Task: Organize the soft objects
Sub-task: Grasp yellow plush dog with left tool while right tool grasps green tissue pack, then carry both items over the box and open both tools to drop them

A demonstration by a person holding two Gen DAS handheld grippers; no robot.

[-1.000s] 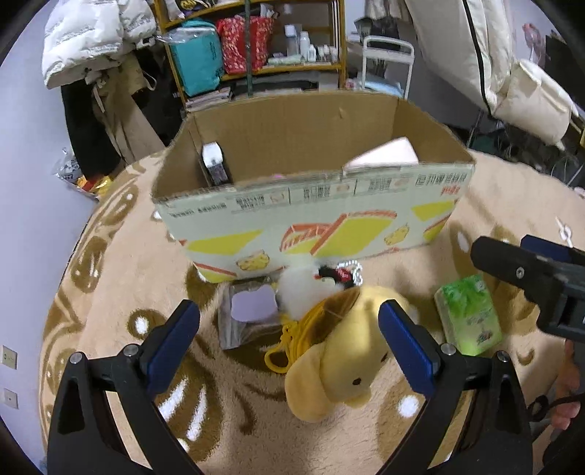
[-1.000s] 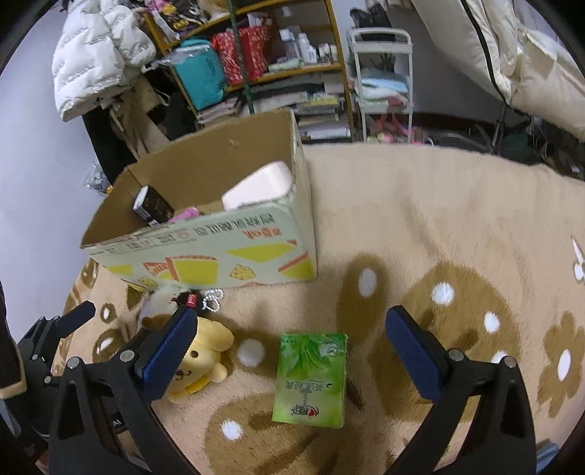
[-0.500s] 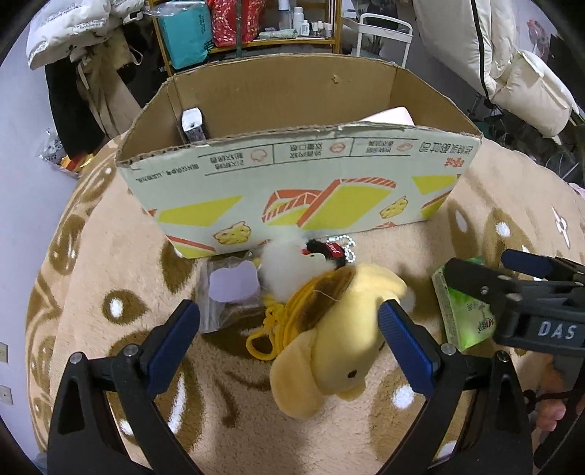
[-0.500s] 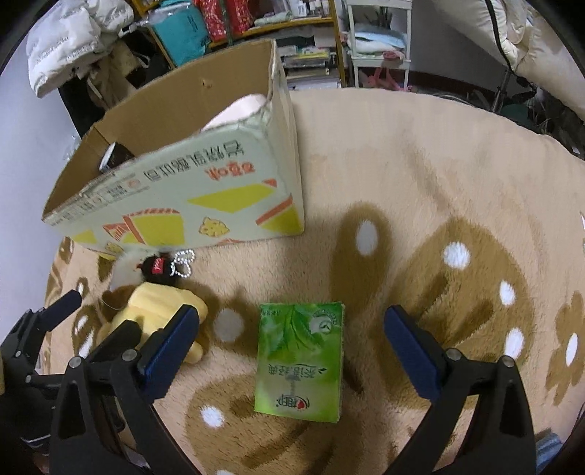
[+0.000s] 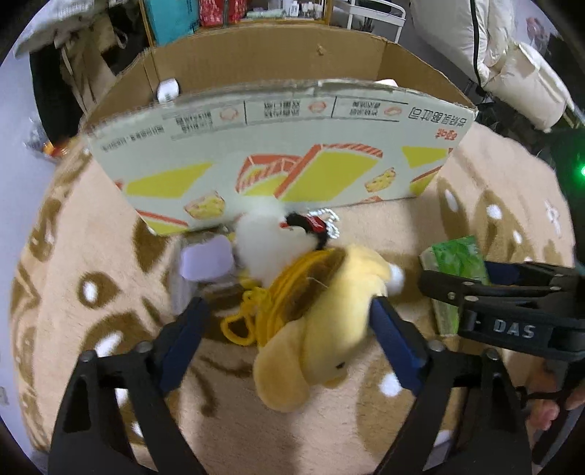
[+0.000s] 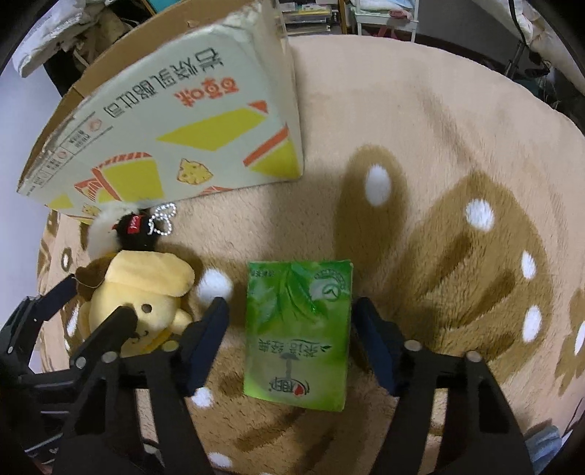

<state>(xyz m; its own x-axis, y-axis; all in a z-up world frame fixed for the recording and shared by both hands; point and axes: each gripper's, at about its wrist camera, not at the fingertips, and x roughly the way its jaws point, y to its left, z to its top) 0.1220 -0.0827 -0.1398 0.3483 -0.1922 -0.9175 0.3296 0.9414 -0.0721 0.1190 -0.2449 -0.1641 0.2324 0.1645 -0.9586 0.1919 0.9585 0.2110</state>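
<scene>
Left wrist: left gripper (image 5: 287,330) closing around yellow plush dog (image 5: 321,321) before the box (image 5: 278,153), for lifting. Right gripper (image 6: 289,329) closing astride green tissue pack (image 6: 298,332), likewise, pads not pressing.

Rug (image 6: 420,120): beige plush, brown shapes with white dots, covering the floor.
Shelf unit (image 5: 234,11): behind the box, holding a teal bag (image 5: 172,14) and a red bag (image 5: 223,9).
White rack (image 6: 384,14): at the rug's far edge.
Pale padded jacket (image 5: 512,65): far right, hanging.
</scene>
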